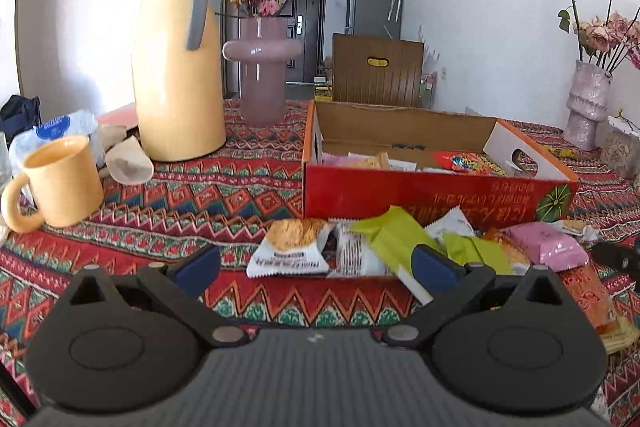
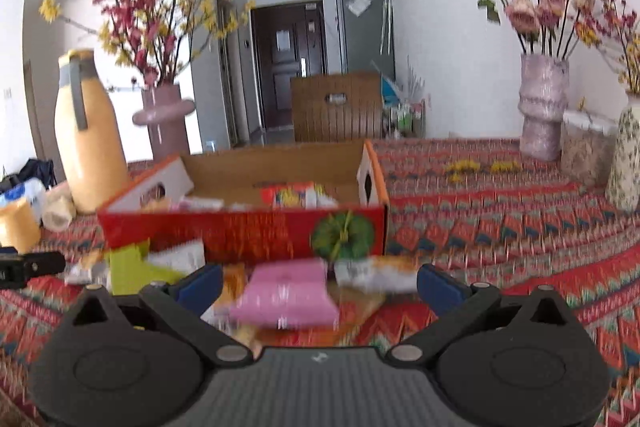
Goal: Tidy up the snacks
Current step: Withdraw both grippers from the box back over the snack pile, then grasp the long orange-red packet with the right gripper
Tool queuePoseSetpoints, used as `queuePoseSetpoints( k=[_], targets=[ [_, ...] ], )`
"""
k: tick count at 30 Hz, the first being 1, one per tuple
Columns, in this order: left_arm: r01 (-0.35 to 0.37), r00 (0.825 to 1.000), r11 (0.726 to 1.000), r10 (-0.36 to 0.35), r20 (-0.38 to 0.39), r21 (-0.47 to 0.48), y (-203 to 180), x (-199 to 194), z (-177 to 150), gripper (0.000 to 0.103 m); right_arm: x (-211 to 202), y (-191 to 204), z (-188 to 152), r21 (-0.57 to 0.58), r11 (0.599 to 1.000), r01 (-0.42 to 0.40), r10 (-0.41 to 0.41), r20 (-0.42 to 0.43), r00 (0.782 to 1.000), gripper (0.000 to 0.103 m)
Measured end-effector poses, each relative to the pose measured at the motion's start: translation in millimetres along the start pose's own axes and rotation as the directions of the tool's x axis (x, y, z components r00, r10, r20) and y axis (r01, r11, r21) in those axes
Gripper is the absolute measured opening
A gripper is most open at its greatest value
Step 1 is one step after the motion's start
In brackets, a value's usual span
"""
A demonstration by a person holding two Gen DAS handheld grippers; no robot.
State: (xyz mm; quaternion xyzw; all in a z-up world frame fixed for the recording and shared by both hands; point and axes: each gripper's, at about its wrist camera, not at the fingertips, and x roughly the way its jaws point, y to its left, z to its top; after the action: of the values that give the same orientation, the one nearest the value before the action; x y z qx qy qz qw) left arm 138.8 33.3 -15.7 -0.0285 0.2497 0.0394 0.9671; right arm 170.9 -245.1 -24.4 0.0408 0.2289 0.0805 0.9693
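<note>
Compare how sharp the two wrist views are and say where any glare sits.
Left wrist view: sharp, print on the biscuit packet readable; window glare washes out the wall left of the yellow thermos. Right wrist view: motion-blurred throughout, the pink packet and red box smeared; fisheye bending in both.

Open path to the box from above, clutter at its front

I see loose snack packets (image 1: 384,243) crowding the red box (image 1: 436,193) front wall; the yellow jug (image 1: 180,67) and mug (image 1: 60,183) block my left, bare tablecloth (image 2: 500,219) lies right.
</note>
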Motion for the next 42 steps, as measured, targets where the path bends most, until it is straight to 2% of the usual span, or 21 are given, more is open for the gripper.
queuePoseSetpoints(
  k=[7,15,18,21,23,29,35,37,39,42],
  targets=[
    [0.023,0.998,0.999,-0.026,-0.058,-0.048,8,16,-11,0.103,8,4,-22,0.021,1.000,-0.009,0.011,-0.118,0.993,0.103],
    [0.043,0.996,0.995,-0.050,-0.077,-0.088,14,20,-12,0.103,25,20,-17,-0.001,1.000,0.008,-0.008,-0.189,0.982,0.103],
    [0.049,0.995,0.994,-0.057,-0.082,-0.096,15,20,-13,0.103,36,26,-14,-0.014,0.999,0.031,-0.034,-0.239,0.970,0.103],
    [0.055,0.995,0.993,-0.064,-0.082,-0.104,17,20,-13,0.103,52,26,-14,-0.008,0.998,0.062,-0.062,-0.320,0.945,0.103],
    [0.060,0.994,0.992,-0.069,-0.083,-0.110,18,20,-13,0.103,56,29,-15,-0.044,0.995,0.084,-0.094,-0.332,0.939,0.103],
    [0.069,0.993,0.990,-0.079,-0.083,-0.122,20,20,-14,0.103,57,29,-13,-0.033,0.995,0.099,-0.105,-0.354,0.929,0.103],
    [0.075,0.993,0.989,-0.086,-0.083,-0.131,21,20,-14,0.103,56,28,-11,-0.054,0.997,0.057,-0.073,-0.383,0.921,0.103],
    [0.075,0.993,0.988,-0.087,-0.083,-0.132,22,20,-14,0.103,52,27,-11,-0.055,0.997,0.049,-0.067,-0.379,0.923,0.097],
    [0.075,0.993,0.988,-0.086,-0.083,-0.132,22,20,-14,0.103,47,27,-11,-0.064,0.997,0.042,-0.062,-0.371,0.927,0.083],
    [0.074,0.993,0.988,-0.086,-0.082,-0.134,22,20,-14,0.103,41,23,-10,-0.073,0.997,0.029,-0.054,-0.369,0.928,0.070]
  ],
)
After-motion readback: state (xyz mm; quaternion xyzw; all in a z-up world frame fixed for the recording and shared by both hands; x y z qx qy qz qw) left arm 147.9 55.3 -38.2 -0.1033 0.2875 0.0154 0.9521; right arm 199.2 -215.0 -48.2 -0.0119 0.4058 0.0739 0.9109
